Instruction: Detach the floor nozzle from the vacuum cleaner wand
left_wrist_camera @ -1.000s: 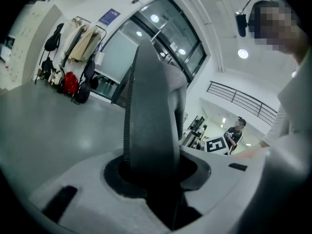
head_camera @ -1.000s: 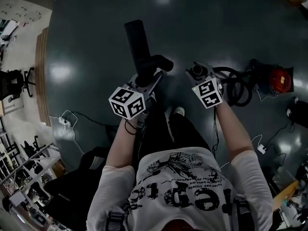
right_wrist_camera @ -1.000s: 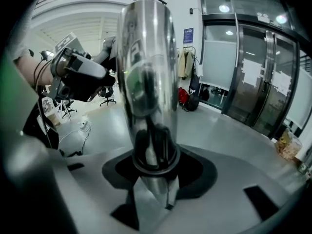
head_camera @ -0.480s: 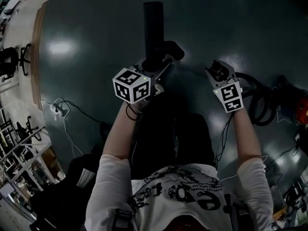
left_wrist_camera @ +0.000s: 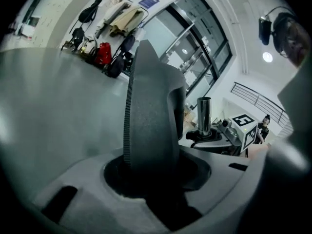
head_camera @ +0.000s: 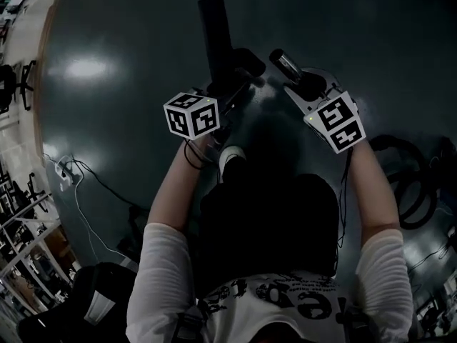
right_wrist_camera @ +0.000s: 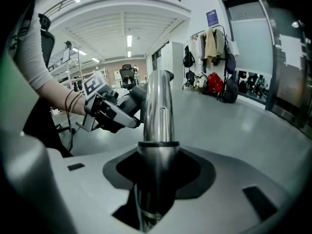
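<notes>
Now, step: nozzle and wand sit apart, left and right, so the split looks done.
Left gripper: narrow, clamped on the nozzle's neck.
Right gripper: wider, gripping the wand's steel tube; its jaws have just closed a little on it.
Nozzle: far left, just past the left gripper, over the floor.
Wand: free end points far, right of the nozzle, not touching it.
Next: likely lay the nozzle flat on the floor, then ease the left jaws; keep the wand clear.
Containers: none in view.
</notes>
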### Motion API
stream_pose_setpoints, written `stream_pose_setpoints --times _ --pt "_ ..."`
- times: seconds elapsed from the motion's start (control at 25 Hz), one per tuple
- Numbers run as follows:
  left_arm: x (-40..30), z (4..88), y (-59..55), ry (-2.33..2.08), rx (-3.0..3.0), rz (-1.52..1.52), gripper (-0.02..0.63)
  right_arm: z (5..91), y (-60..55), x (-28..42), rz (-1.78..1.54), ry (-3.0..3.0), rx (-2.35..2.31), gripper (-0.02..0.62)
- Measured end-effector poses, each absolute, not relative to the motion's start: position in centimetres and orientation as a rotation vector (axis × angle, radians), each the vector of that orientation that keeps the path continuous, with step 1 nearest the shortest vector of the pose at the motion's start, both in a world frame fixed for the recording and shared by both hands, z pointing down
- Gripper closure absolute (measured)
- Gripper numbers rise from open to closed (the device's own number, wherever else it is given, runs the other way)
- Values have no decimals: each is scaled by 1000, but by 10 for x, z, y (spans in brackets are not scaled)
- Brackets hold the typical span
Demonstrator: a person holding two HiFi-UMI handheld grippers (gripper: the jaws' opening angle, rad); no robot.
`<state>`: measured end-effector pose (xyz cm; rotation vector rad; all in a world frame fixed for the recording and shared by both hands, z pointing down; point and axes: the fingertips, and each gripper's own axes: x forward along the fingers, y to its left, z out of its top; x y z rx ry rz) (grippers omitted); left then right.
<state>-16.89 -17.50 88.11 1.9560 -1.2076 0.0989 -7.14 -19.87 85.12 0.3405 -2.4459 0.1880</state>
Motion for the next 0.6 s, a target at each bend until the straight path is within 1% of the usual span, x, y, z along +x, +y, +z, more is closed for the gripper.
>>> stream_pose_setpoints --times 0.2,0.44,0.6 --pt "-192 997 -171 -1284 1795 88 480 972 -200 -80 243 -2318 282 430" --pt "-178 1110 -124 -1133 1560 32 480 1095 -155 -68 373 -2106 187 430" --pt "-177 1168 -98 -1094 1468 86 479 1158 -132 -64 395 -2014 168 430"
